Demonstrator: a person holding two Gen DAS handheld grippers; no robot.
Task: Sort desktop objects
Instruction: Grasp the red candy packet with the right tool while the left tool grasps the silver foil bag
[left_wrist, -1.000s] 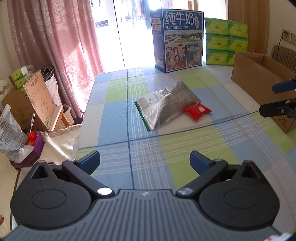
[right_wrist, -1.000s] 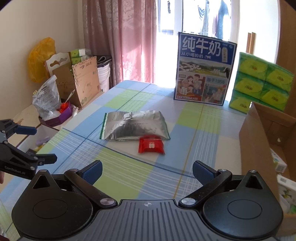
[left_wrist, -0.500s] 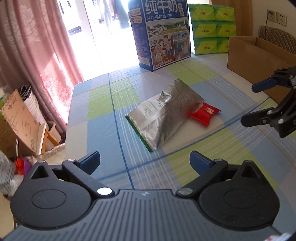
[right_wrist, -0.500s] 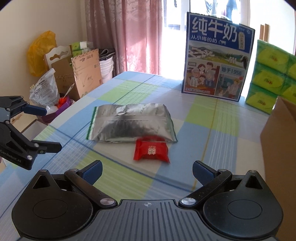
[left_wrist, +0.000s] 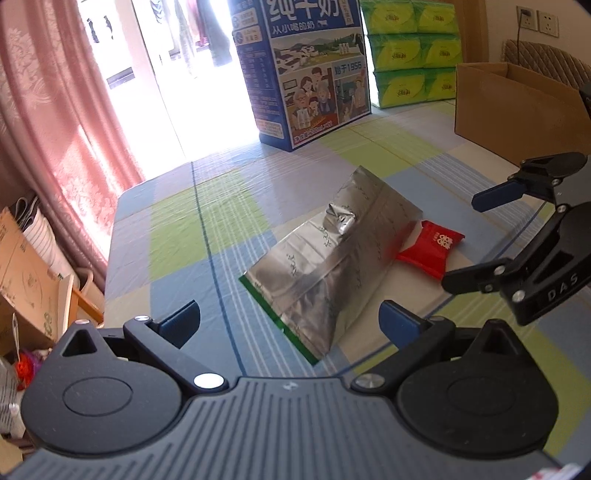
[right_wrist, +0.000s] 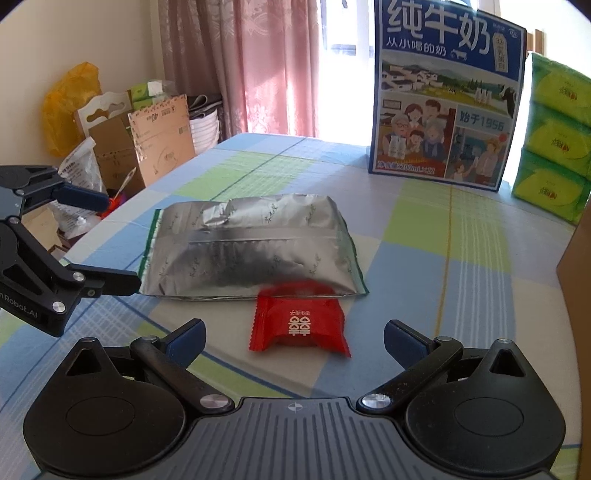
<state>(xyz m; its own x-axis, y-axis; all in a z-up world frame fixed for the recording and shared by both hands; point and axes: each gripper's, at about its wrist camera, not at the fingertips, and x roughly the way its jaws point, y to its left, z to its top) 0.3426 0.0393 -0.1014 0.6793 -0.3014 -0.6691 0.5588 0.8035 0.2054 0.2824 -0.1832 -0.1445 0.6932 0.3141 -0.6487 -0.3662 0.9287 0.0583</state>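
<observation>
A crumpled silver foil bag (left_wrist: 332, 258) (right_wrist: 251, 247) lies flat on the checked tablecloth. A small red packet (left_wrist: 430, 251) (right_wrist: 299, 325) lies against its long side. My left gripper (left_wrist: 290, 323) (right_wrist: 107, 240) is open, its fingers straddling the near green-edged end of the bag and holding nothing. My right gripper (right_wrist: 293, 338) (left_wrist: 480, 236) is open too; the red packet sits just ahead of it, between the lines of its two fingers, untouched.
An open cardboard box (left_wrist: 517, 107) (right_wrist: 576, 258) stands at the table's right side. A blue milk carton case (left_wrist: 314, 74) (right_wrist: 443, 103) and stacked green tissue packs (left_wrist: 413, 51) (right_wrist: 554, 140) line the far edge. Cartons and bags (right_wrist: 122, 147) clutter the floor past the left table edge.
Both grippers have moved in toward the bag and the packet, which now look larger and closer. Both stay open. The bag and packet have not shifted.
</observation>
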